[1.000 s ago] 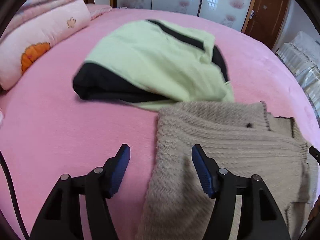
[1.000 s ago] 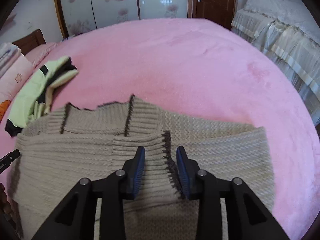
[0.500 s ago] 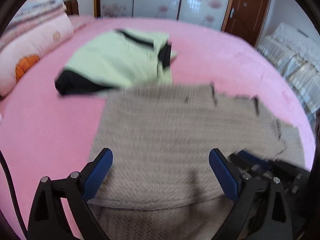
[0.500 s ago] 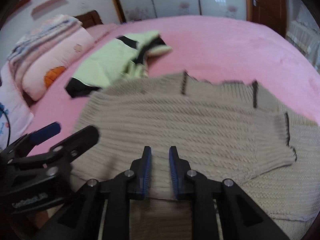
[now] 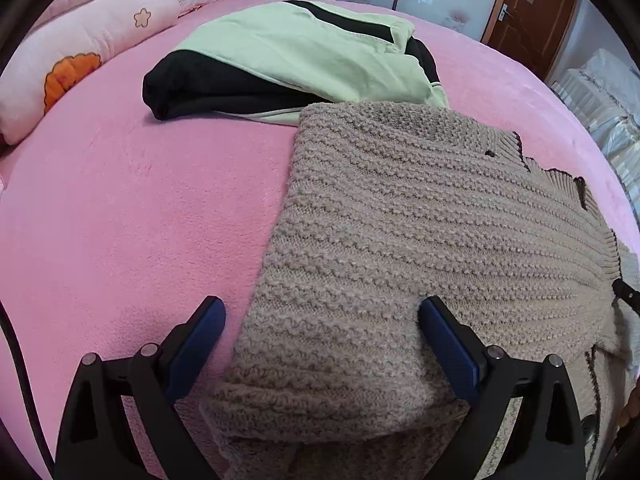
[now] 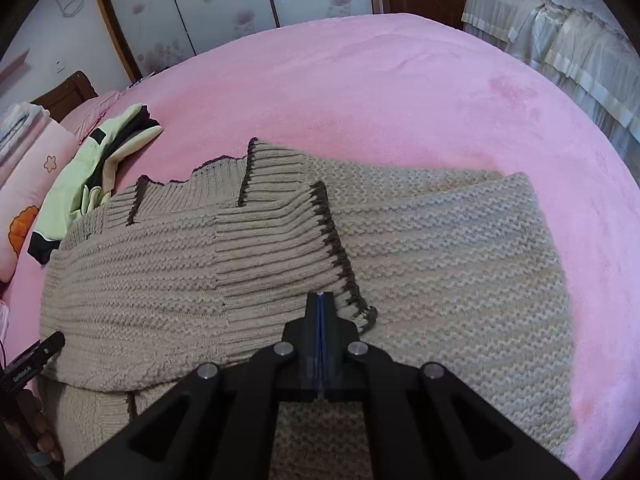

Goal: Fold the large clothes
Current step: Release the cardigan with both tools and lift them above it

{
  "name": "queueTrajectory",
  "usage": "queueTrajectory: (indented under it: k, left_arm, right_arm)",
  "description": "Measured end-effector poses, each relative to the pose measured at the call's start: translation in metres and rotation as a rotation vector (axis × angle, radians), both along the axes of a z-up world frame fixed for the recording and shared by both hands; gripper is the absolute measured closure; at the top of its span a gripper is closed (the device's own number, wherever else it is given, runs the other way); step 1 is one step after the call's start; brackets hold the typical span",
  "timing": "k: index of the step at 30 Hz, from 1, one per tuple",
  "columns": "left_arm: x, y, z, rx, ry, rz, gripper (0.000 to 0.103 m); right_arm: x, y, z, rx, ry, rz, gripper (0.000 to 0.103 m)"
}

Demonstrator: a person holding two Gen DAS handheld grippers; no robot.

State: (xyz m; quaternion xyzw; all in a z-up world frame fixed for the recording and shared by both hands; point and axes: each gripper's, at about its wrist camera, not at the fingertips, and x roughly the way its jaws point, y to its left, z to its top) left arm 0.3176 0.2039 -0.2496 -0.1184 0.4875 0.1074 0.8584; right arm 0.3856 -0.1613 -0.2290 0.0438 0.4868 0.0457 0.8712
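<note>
A beige knit cardigan [image 5: 404,232] with dark brown trim lies partly folded on the pink bed [image 5: 132,208]. It also shows in the right wrist view [image 6: 200,276], its ribbed sleeve cuff [image 6: 280,244] laid across the body. My left gripper [image 5: 320,324] is open, its jaws astride the cardigan's folded near-left corner. My right gripper [image 6: 322,298] is shut, its tips over the sleeve cuff's near edge; whether knit is pinched between them I cannot tell.
A folded light-green and black garment [image 5: 296,56] lies beyond the cardigan, touching its far edge; it also shows in the right wrist view [image 6: 88,184]. Pink pillows [image 5: 80,52] lie at the far left. A second bed with pale covers [image 6: 560,40] stands to the right.
My right gripper closed fully from a narrow gap and swung back over the sleeve cuff. My left gripper, wide open half a second ago, moved to the cardigan's near-left corner.
</note>
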Motion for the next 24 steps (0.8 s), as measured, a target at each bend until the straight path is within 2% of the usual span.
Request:
queueTrajectory:
  k: [4,7,11,13,16,18,24]
  left_arm:
    - [-0.004,-0.003,0.012,0.007,0.015,0.013,0.005]
    - [-0.008,-0.003,0.030,0.000,0.007,0.008,0.005]
    - [-0.027,-0.012,0.077,-0.013,-0.042,-0.014,0.005]
    - [-0.038,-0.019,0.099,-0.007,-0.067,-0.020,0.005]
    - [-0.058,-0.036,0.142,0.041,-0.097,-0.034,0.005]
    - [-0.070,-0.042,0.164,0.059,-0.117,-0.046,0.005]
    - [-0.119,-0.069,0.231,0.049,-0.187,-0.091,0.005]
  right_arm:
    - [-0.007,0.001,0.012,0.050,0.006,-0.009,0.100]
    - [-0.021,0.001,0.036,0.081,-0.023,0.002,0.100]
    - [-0.046,0.003,0.083,0.115,-0.072,0.024,0.099]
    - [-0.062,0.003,0.110,0.126,-0.098,0.035,0.093]
    - [-0.084,0.007,0.144,0.117,-0.144,0.048,0.070]
    - [-0.104,0.009,0.169,0.101,-0.185,0.053,0.064]
    - [-0.157,0.012,0.213,0.079,-0.220,0.073,0.060]
